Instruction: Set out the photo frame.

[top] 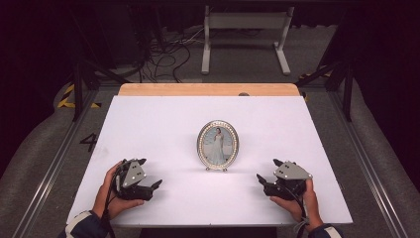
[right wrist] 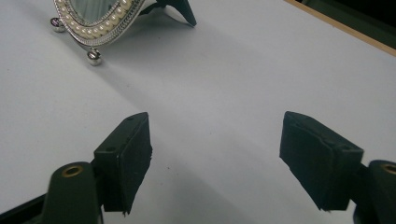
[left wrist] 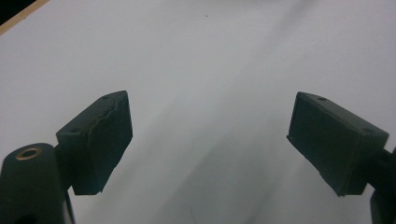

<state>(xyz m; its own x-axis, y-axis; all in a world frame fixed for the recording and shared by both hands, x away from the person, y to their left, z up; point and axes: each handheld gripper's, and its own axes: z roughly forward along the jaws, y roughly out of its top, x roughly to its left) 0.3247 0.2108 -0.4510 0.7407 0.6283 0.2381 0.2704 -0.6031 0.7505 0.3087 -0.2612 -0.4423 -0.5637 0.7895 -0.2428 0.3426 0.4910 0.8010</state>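
Left claw (top: 151, 173) low over the near left of the surface (top: 163, 119), jaws spread wide, nothing between them. Matte black pads (left wrist: 100, 140), blocky and rectangular, one with a creased, slightly peeled face in the left gripper view; bare white sheet beyond them. Grey three-cornered plate on top, gripped by a hand (top: 110, 191) coming in from the bottom edge.

Right claw (top: 267, 173) mirrored on the near right, also wide apart and holding nothing. Same chunky black pads (right wrist: 126, 161), brass-coloured screw inserts in the arms below them, held in the other hand (top: 302, 198).

Frame (top: 218, 146) upright between the two claws, a little farther up the surface, well apart from both. Oval shape, silvery metal rim, ring of small pearl-like beads around the glass, a full-length figure in white in the picture. Small round ball feet (right wrist: 94, 56) at the bottom, dark prop leg behind, seen in the right gripper view at top left.

Surface smooth, flat, matte white, soft shadows across it; strip of pale wood (top: 208, 89) along the far edge. Grey floor, cables and a white metal stand (top: 245, 37) beyond.
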